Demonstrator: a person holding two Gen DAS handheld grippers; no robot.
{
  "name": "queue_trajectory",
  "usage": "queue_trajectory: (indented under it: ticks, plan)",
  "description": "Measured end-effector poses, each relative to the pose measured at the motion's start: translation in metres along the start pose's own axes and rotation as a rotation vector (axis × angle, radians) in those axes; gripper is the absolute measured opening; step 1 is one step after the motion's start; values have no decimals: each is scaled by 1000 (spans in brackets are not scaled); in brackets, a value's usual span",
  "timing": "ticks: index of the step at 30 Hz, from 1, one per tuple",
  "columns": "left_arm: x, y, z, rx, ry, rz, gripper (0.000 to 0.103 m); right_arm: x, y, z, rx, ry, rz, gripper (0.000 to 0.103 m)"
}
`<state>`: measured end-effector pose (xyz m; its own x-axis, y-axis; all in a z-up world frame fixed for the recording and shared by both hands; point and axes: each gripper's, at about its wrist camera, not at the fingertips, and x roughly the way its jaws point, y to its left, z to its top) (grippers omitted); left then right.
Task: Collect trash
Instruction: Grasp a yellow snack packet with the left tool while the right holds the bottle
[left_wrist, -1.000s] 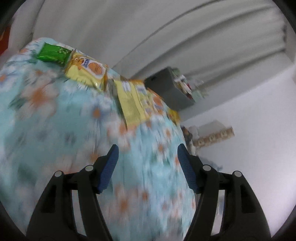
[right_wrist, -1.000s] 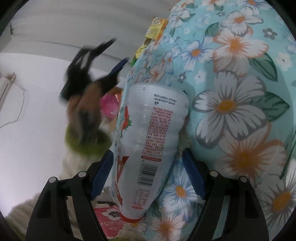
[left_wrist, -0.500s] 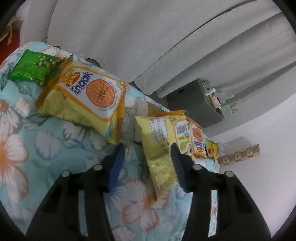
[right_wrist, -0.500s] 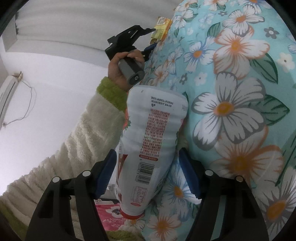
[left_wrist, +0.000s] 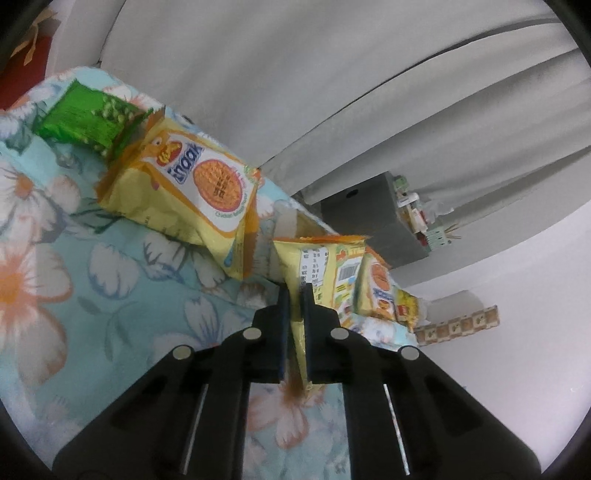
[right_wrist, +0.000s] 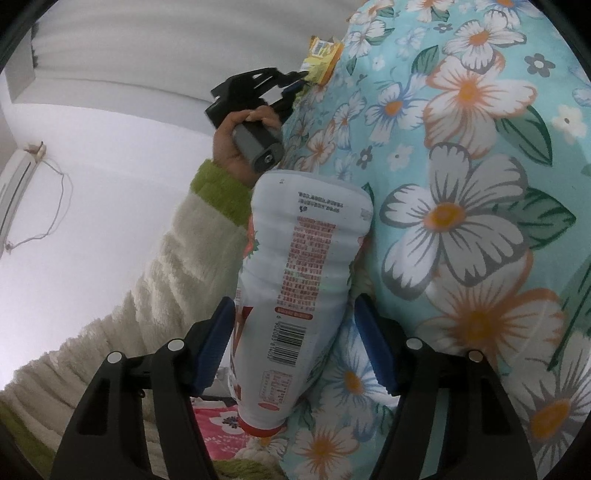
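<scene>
Fingers (left_wrist: 282, 317) of the left gripper (left_wrist: 294, 301), just closed, pinch a yellow wrapper (left_wrist: 321, 273) on the bed (left_wrist: 110, 295); right fingers (right_wrist: 218, 332) straddle a bottle (right_wrist: 299, 280), at 12 o'clock, contact unclear.

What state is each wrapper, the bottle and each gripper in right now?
left gripper: shut on the yellow wrapper, jaws just closed.
yellow wrapper: pinched at its edge, back side up.
Snaak packet: lying free, face up.
green packet: lying free.
right gripper: jaws apart around the bottle.
bottle: lying on the floral cloth.
</scene>
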<state>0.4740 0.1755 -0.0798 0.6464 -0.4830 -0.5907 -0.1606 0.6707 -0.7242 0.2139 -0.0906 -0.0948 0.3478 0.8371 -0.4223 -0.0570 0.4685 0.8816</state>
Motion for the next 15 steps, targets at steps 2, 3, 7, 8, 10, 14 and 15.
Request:
queue_trajectory:
  ticks: [2, 3, 7, 8, 10, 14, 15]
  plan:
    - [-12, 0, -3, 8, -6, -13, 4, -2, -3, -1, -1, -2, -4, 65]
    - [-17, 1, -4, 12, -8, -17, 3, -2, -3, -1, -3, -3, -8, 65]
    - [-51, 4, -13, 36, -5, -23, 2, -2, -1, -5, -4, -7, -22, 65]
    - [-60, 5, -18, 46, 0, -17, 2, -2, -1, -5, -2, -8, -23, 65]
    - [-81, 11, -28, 64, 18, -10, 1, -3, -1, -7, 5, -11, -24, 65]
    - [-129, 30, -51, 88, 59, 4, 1, -5, -1, -9, 15, -10, -36, 65]
    - [-140, 34, -58, 96, 63, 12, 1, -6, 0, -10, 16, -9, -42, 65]
